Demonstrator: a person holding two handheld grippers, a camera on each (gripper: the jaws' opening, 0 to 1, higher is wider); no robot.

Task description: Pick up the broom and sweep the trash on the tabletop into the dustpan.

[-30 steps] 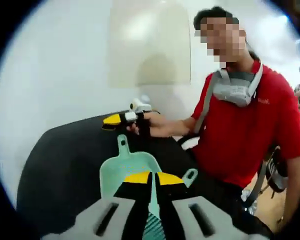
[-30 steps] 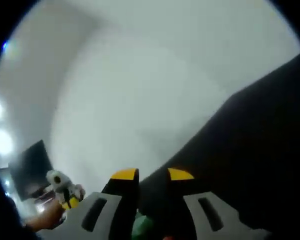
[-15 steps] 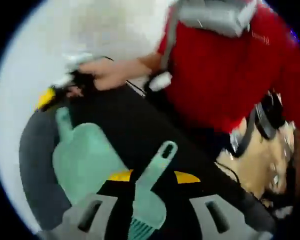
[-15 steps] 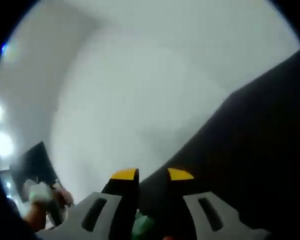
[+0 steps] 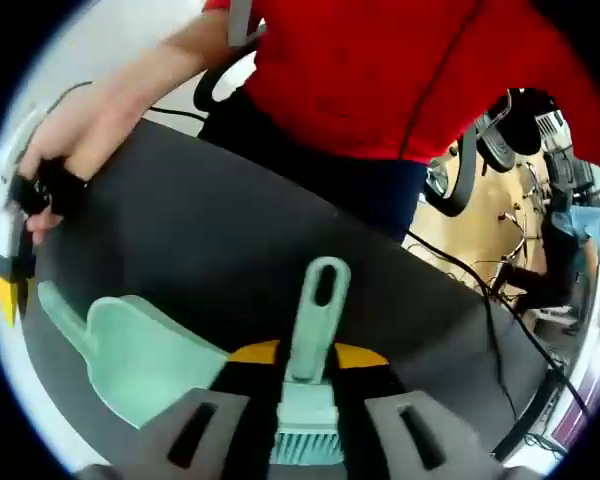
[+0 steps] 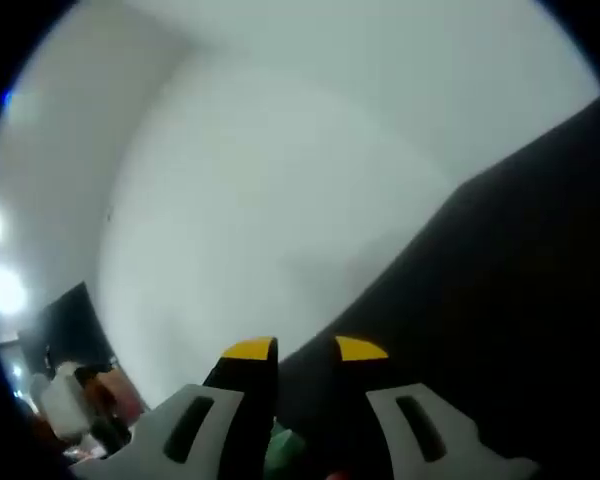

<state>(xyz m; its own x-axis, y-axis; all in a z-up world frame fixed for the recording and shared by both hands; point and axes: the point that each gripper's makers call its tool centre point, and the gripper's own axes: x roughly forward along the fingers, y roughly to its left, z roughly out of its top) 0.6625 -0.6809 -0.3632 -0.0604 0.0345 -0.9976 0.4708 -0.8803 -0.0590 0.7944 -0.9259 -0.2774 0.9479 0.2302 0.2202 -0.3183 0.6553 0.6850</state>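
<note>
Broom (image 5: 314, 350) between gripper (image 5: 306, 352) jaws (upright)

Surface (image 5: 230, 240): dark, round-edged
Wall (image 6: 280, 170): plain white
Floor (image 5: 460, 225): light wood, black cables (image 5: 485, 300) trailing across

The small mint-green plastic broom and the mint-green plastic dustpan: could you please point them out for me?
Small mint-green plastic broom (image 5: 317, 320): left gripper view, on its handle below the hanging slot.
Mint-green plastic dustpan (image 5: 140, 355): left gripper view, on the flat pan.
</note>
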